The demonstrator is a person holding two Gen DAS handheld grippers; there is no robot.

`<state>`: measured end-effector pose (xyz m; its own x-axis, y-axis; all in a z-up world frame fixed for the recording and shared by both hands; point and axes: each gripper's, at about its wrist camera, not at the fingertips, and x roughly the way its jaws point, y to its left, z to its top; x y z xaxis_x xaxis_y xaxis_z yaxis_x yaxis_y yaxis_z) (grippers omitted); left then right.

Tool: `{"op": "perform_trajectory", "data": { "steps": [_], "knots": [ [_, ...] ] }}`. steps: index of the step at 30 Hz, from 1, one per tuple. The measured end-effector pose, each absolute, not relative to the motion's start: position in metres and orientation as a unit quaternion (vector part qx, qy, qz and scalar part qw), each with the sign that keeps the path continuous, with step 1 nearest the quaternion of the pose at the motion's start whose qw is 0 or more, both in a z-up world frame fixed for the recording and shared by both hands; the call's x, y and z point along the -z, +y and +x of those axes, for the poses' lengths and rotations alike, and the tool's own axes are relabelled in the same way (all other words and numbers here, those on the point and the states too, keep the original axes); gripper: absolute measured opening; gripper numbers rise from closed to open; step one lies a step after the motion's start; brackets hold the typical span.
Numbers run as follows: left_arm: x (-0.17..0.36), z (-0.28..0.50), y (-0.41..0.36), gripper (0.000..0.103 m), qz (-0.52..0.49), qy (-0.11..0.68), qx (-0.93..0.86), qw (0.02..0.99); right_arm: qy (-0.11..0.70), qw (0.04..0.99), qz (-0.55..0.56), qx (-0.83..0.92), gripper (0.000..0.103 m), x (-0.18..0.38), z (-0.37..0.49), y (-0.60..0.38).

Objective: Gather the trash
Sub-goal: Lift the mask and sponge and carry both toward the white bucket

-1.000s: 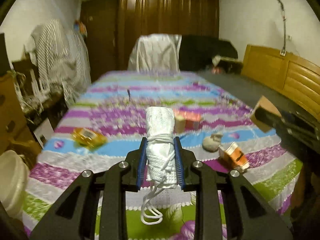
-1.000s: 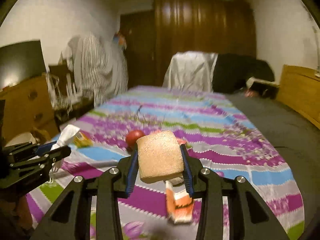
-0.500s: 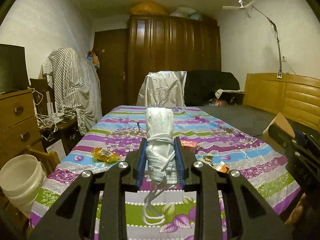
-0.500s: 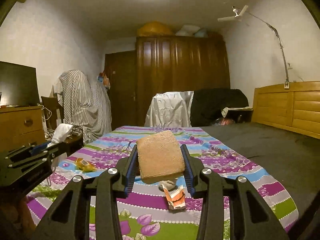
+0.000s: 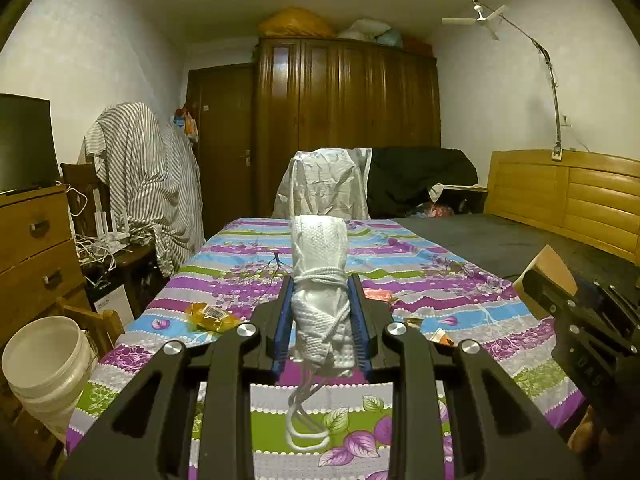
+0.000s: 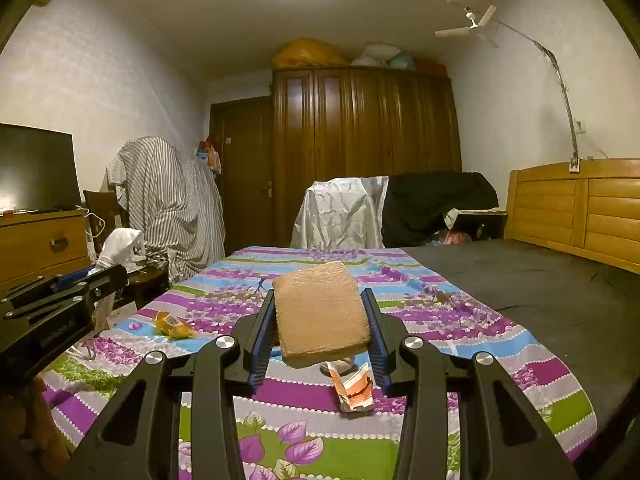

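My left gripper (image 5: 320, 312) is shut on a white rolled face mask (image 5: 318, 280) whose strings hang below, held above the near end of the bed. My right gripper (image 6: 320, 328) is shut on a tan sponge-like pad (image 6: 322, 314), also raised above the bed. The right gripper shows at the right edge of the left wrist view (image 5: 560, 292); the left gripper shows at the left edge of the right wrist view (image 6: 92, 280). On the striped bedspread (image 5: 460, 292) lie a yellow wrapper (image 5: 210, 316), an orange carton (image 6: 354, 390) and small red scraps (image 5: 378, 294).
A white bucket (image 5: 44, 364) stands on the floor left of the bed, beside a wooden dresser (image 5: 32, 256) and a chair with cables. A wooden headboard (image 5: 568, 196) runs along the right. A wardrobe (image 5: 344, 120) and draped chairs stand at the far end.
Both grippers have lifted and tilted up from the bedspread, each still holding its item; the view now takes in the whole room, and the bucket shows fully at the left.
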<state>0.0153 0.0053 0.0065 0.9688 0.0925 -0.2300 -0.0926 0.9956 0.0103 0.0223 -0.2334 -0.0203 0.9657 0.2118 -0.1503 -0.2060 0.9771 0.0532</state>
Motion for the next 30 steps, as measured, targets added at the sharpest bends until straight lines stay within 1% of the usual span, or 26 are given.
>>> {"op": "perform_trajectory", "data": {
  "steps": [9,15,30],
  "knots": [
    [-0.014,0.012,0.028,0.026,-0.003,0.112,-0.076,0.991,0.080,0.986,0.014,-0.142,0.042,0.009,0.039,-0.204],
    [-0.021,0.008,0.071,0.026,-0.013,0.115,-0.125,0.985,0.078,0.980,0.007,-0.184,0.042,-0.003,0.061,-0.160],
    [-0.034,-0.027,0.198,0.026,-0.035,0.117,-0.253,0.960,0.071,0.950,-0.013,-0.303,0.042,-0.032,0.084,0.006]
  ]
}}
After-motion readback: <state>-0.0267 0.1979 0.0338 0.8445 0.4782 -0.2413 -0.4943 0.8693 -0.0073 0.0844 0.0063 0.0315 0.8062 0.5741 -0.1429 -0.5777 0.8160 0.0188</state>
